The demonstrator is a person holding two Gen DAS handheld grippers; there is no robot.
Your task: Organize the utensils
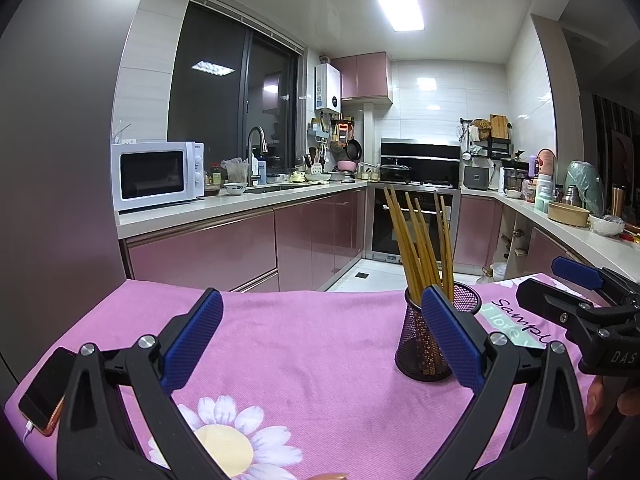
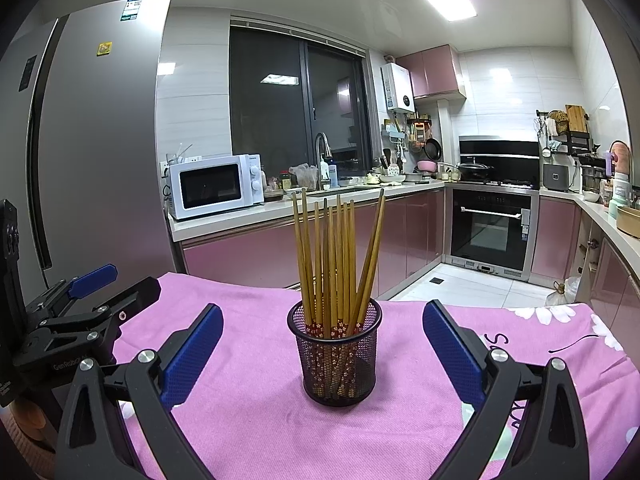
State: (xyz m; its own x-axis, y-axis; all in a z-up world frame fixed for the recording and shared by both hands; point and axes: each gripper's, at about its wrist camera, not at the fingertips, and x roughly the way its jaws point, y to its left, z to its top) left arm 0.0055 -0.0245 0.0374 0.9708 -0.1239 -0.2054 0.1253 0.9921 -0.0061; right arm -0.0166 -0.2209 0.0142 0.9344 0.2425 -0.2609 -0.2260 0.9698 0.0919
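Note:
A black mesh cup (image 2: 335,354) stands upright on the pink cloth (image 2: 248,420), holding several wooden chopsticks (image 2: 336,264) that fan out upward. My right gripper (image 2: 323,344) is open, its blue pads either side of the cup and apart from it. In the left wrist view the cup (image 1: 430,344) sits just behind my left gripper's right pad, with the chopsticks (image 1: 420,240) above. My left gripper (image 1: 320,332) is open and empty over the cloth (image 1: 300,340). Each gripper shows in the other's view: the right (image 1: 576,300), the left (image 2: 100,292).
A phone (image 1: 44,388) on a cable lies at the cloth's left edge. A grey fridge (image 2: 92,152) stands close on the left. Beyond the table are pink cabinets, a microwave (image 2: 216,186), a sink, an oven (image 2: 490,228) and a crowded right counter.

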